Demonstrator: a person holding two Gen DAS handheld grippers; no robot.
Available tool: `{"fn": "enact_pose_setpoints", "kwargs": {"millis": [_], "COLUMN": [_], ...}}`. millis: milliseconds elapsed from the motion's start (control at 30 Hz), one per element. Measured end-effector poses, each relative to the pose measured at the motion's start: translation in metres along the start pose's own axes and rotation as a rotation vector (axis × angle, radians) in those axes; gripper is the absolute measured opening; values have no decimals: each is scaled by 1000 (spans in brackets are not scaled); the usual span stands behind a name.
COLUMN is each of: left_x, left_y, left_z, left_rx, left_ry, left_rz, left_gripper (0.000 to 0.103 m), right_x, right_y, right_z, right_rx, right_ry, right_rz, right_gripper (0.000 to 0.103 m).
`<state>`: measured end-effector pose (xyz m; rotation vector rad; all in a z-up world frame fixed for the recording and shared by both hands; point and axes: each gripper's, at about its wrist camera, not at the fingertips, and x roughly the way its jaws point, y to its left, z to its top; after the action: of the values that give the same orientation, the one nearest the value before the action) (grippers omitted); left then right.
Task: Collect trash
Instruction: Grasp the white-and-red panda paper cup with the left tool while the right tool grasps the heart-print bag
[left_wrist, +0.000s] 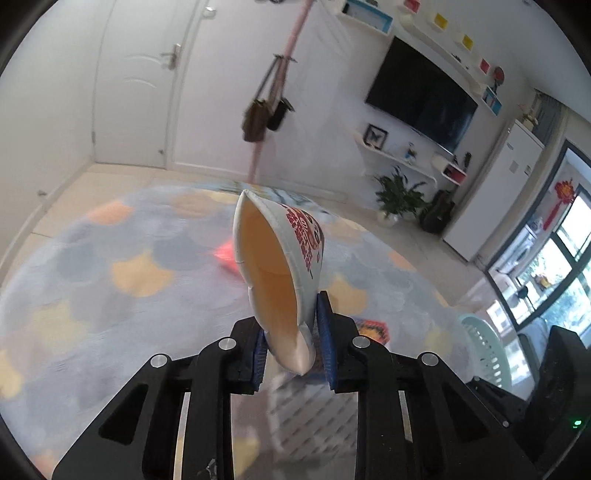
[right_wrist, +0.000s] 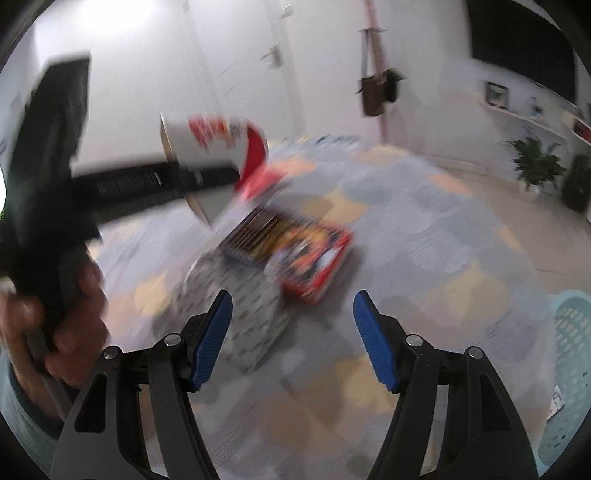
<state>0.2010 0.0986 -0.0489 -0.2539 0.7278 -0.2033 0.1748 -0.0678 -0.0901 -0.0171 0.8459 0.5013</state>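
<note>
My left gripper (left_wrist: 291, 354) is shut on the rim of an empty paper noodle cup (left_wrist: 280, 266), white with red print, held tilted above the rug. The right wrist view shows the same cup (right_wrist: 218, 147) in the left gripper, up at the left. My right gripper (right_wrist: 291, 339) is open and empty above the rug. Ahead of it lie a red snack box (right_wrist: 314, 254) and a grey patterned wrapper (right_wrist: 236, 306), both blurred. A red piece of trash (left_wrist: 227, 256) lies on the rug behind the cup in the left wrist view.
A pale green plastic basket (right_wrist: 569, 373) stands at the right edge, also in the left wrist view (left_wrist: 484, 347). A round pastel rug (left_wrist: 110, 258) covers the floor. A coat stand (left_wrist: 273, 110), potted plant (left_wrist: 397, 195), TV wall and fridge stand at the back.
</note>
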Motion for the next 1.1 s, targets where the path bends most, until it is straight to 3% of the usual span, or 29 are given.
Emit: {"fn": "enact_pose_setpoints", "kwargs": {"millis": [167,333,400,467,667,800,933,1100], "left_x": [-39,-65,-73,-77,-83,-83,-84,-81], "left_y": [23,39,45,50,61,56,56,55], "left_z": [-18,-30,-33,-34,-35,-36,-38,-41], "left_rx": [-2,-20,-32,-46,-84,-83,-74,-66], "left_ry": [-41,-64,-71,-75,-90,-96,-95,-89], "left_rz": [83,126,130,134,121,114,111,107], "left_gripper": [23,23,23,23,23,23,23,23], "right_x": [23,14,7,-1,-2,19,43,47], "right_y": [17,33,46,54,35,40,53,67], "right_z": [5,-5,-13,-18,-1,18,27,23], "right_rx": [-69,-75,-126,-157,-90,-104,-123,-169], "right_ry": [88,102,117,115,85,113,147,117], "right_rz": [-16,117,190,227,123,98,100,22], "right_gripper": [65,64,55,53,54,66,66,65]}}
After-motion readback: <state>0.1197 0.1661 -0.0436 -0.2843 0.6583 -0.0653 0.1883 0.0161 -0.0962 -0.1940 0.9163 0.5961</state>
